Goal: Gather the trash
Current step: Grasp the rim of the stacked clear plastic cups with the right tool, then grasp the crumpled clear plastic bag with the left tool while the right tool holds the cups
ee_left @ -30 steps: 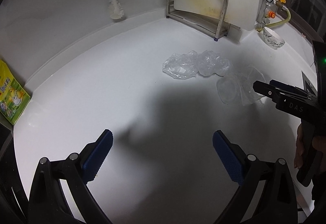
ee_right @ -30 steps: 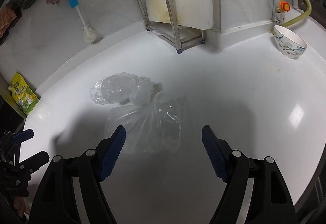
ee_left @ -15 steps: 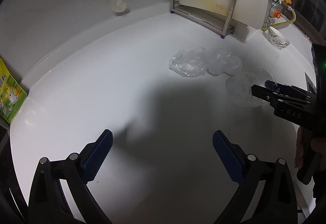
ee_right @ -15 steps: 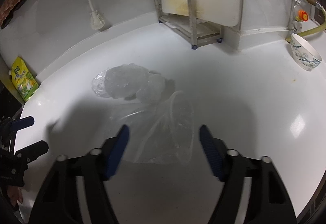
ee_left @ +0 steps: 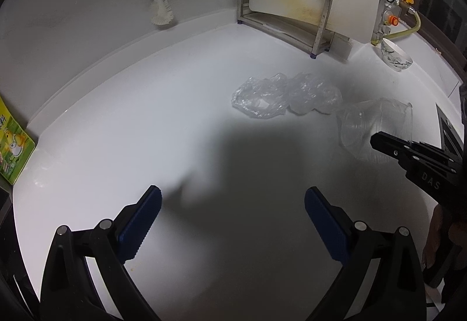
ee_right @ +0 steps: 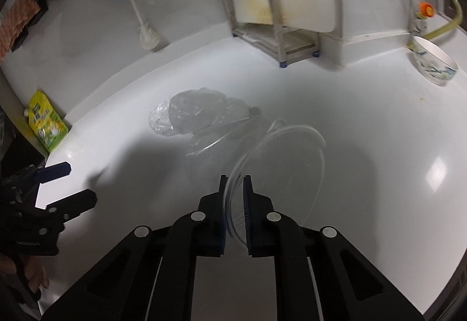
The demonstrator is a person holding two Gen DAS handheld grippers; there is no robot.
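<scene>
A clear plastic clamshell container (ee_right: 280,157) lies open on the white counter (ee_right: 364,128). My right gripper (ee_right: 233,189) is shut on the rim of the container. It shows in the left wrist view (ee_left: 376,122), with the right gripper (ee_left: 379,141) on its near side. Crumpled clear plastic wrap (ee_right: 198,113) lies just behind it, also in the left wrist view (ee_left: 286,99). My left gripper (ee_left: 233,216) is open and empty, above bare counter, well short of the wrap.
A metal rack (ee_left: 286,8) holding a white cutting board stands at the back wall. A bottle brush (ee_left: 159,0) leans on the wall. A patterned bowl (ee_right: 435,64) sits at the far right. A green-yellow pouch (ee_right: 46,125) lies at the left edge.
My right gripper has closed from wide open onto the container's rim. The left gripper has drifted slightly nearer to the wrap and stays open.
</scene>
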